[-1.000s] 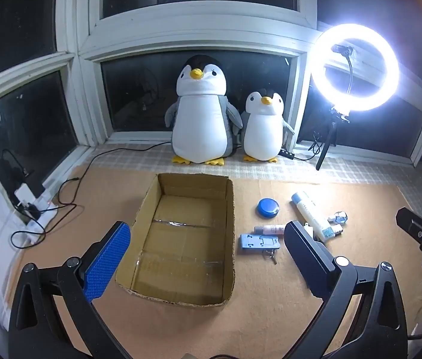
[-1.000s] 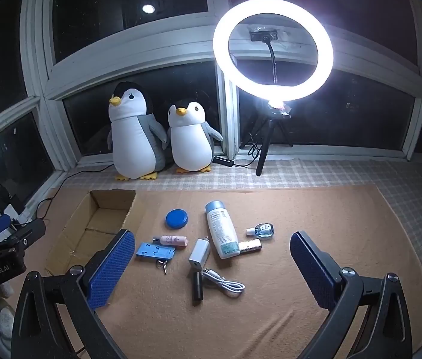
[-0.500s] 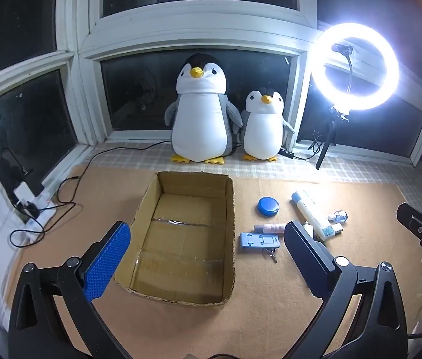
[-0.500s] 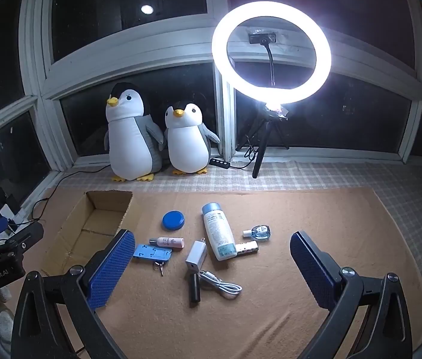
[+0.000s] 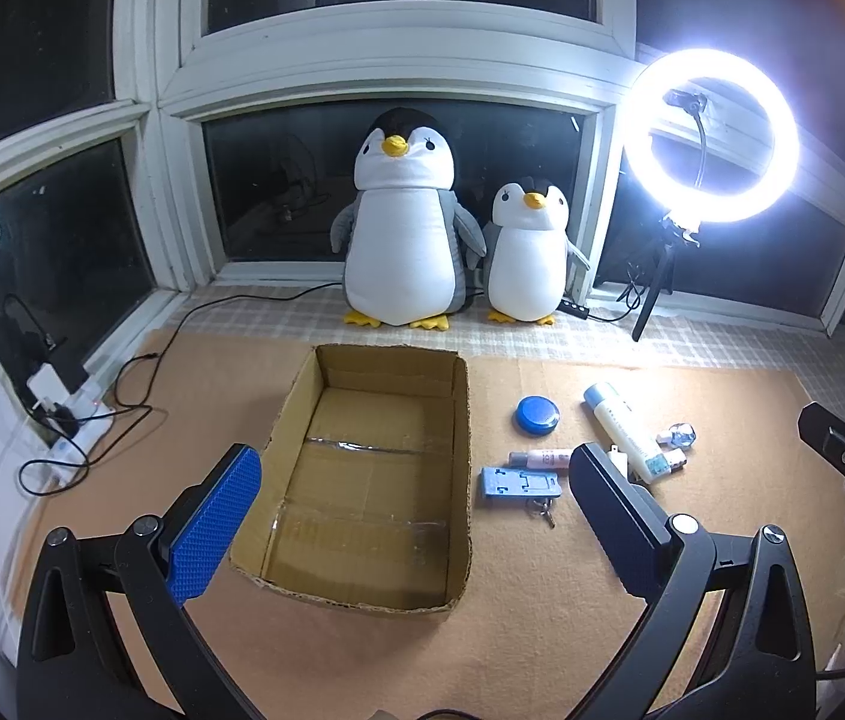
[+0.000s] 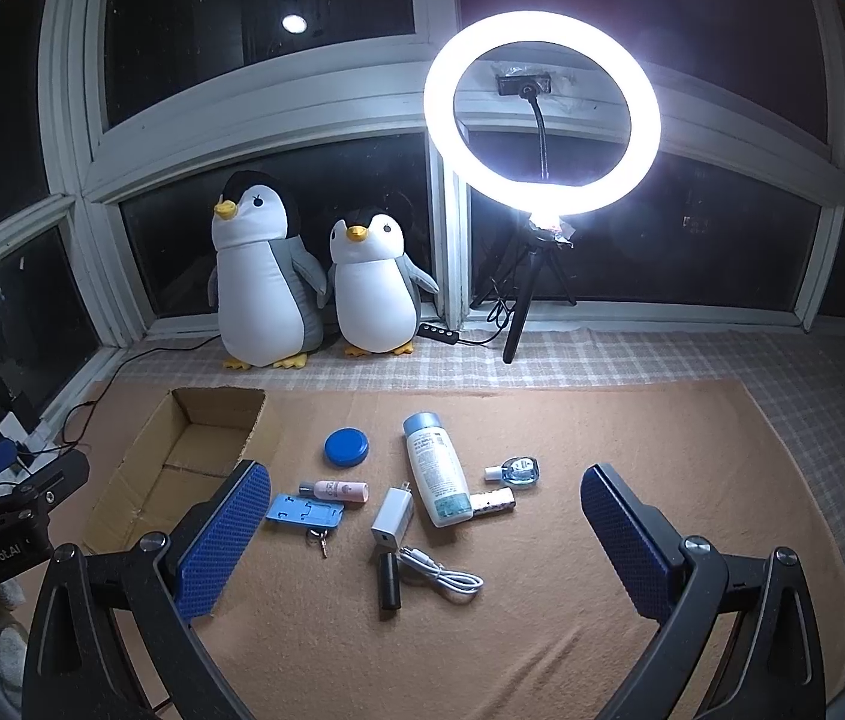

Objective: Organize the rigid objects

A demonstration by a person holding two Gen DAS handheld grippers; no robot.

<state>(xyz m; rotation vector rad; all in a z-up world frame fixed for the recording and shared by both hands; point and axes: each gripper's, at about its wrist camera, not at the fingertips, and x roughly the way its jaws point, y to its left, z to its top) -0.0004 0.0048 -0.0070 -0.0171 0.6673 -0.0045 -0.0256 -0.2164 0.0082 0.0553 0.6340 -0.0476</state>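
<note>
Both claws spread wide, gripping nothing, above the tan felt mat [image 6: 542,630].
Left claw [image 5: 416,516] faces the empty corrugated cardboard box [image 5: 362,480]; right claw [image 6: 422,525] faces the loose items beside it: round blue lid [image 6: 346,447], white cylindrical bottle [image 6: 437,477], white coiled cable [image 6: 443,576].

So there's an open cardboard box [image 5: 374,480], nothing in it, sitting flat on the tan mat. To its right the stuff is scattered: a round blue lid [image 6: 346,447], a little pink tube [image 6: 335,491] on its side, a light blue phone stand [image 6: 304,512] with keys [image 6: 318,538] touching it, a white lotion bottle [image 6: 436,476] lying down, a white charger [image 6: 392,519], a small glass bottle [image 6: 515,471], a black stick [image 6: 388,581] and a coiled white cable [image 6: 443,575].
</note>
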